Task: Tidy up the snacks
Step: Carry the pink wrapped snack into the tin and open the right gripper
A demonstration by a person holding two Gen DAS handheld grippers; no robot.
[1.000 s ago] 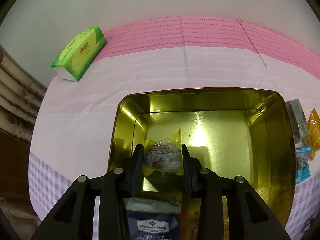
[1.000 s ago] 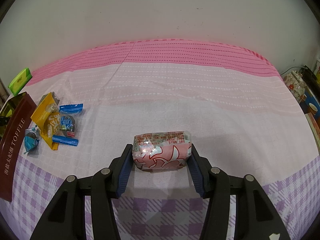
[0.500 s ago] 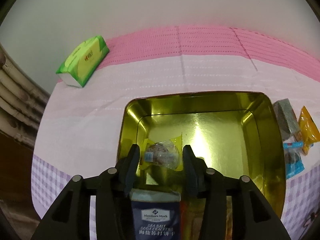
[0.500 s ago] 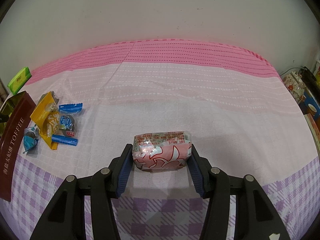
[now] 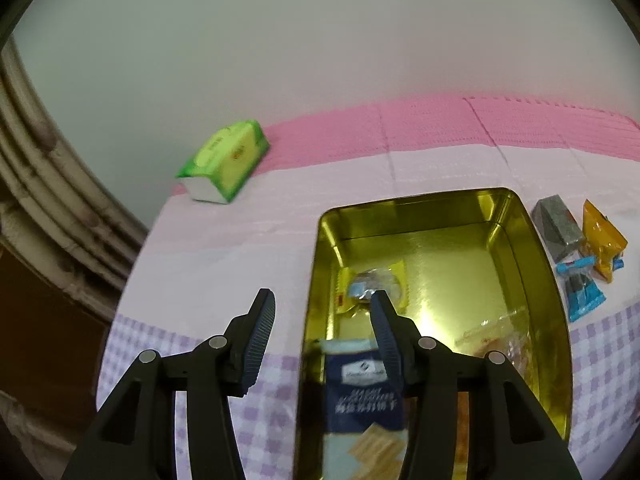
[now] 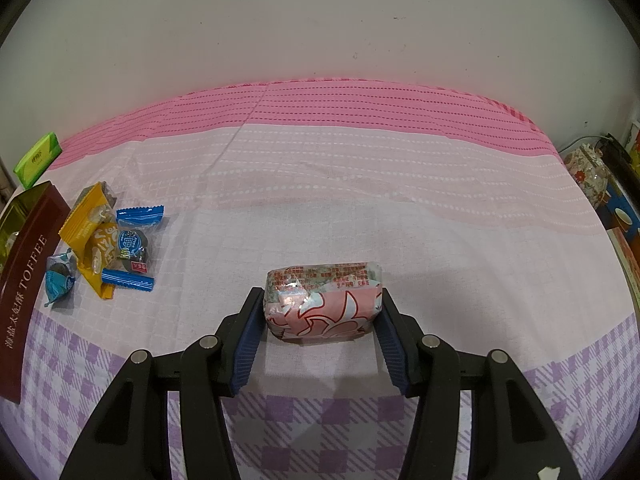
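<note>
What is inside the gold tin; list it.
In the gold tin: a yellow-wrapped snack on the floor, a dark blue cracker pack at the near end, and clear-wrapped snacks at the right. The left gripper's fingers hide part of the near end.

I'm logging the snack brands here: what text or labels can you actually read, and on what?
"TOFFEE", after a column of Chinese characters: on the dark red side of the tin.
Navy cracker packet in the tin: logo and lines too blurred to read.
Pink wrapped pack: red print too small.
Green tissue pack: blurred.
Blue-wrapped candies: unreadable.
</note>
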